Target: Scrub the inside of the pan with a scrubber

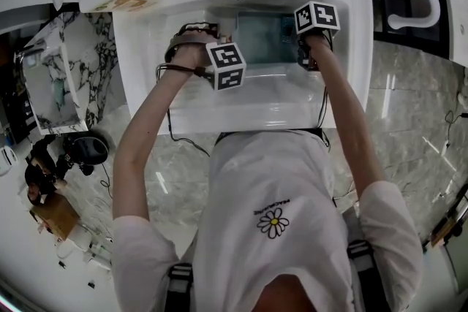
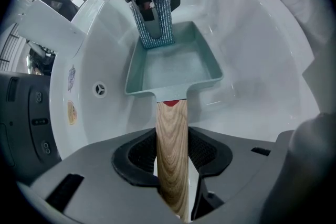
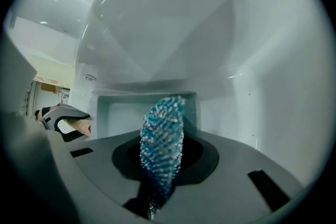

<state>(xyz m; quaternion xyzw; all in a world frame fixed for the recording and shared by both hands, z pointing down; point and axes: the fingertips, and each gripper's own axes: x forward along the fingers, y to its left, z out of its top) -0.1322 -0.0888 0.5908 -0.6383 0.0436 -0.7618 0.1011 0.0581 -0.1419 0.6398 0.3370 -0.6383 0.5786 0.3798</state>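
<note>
My left tongs are about half closed and clamp the wooden handle of the pan; both pads press on its sides. The pan, pale green and square, lies low in the middle of the white sink, open side up, with its handle toward the near wall of the sink. My right tongs are closed on the blue scrubber, which sticks out of them, down toward the back of the sink. Its free end is inside the pan at the far wall. I think it touches the bottom there, but I am not sure. I see no foam and no water. So I judge that the scrubbing is only at its beginning: both grips are made, and the whole inside is left to rub.
</note>
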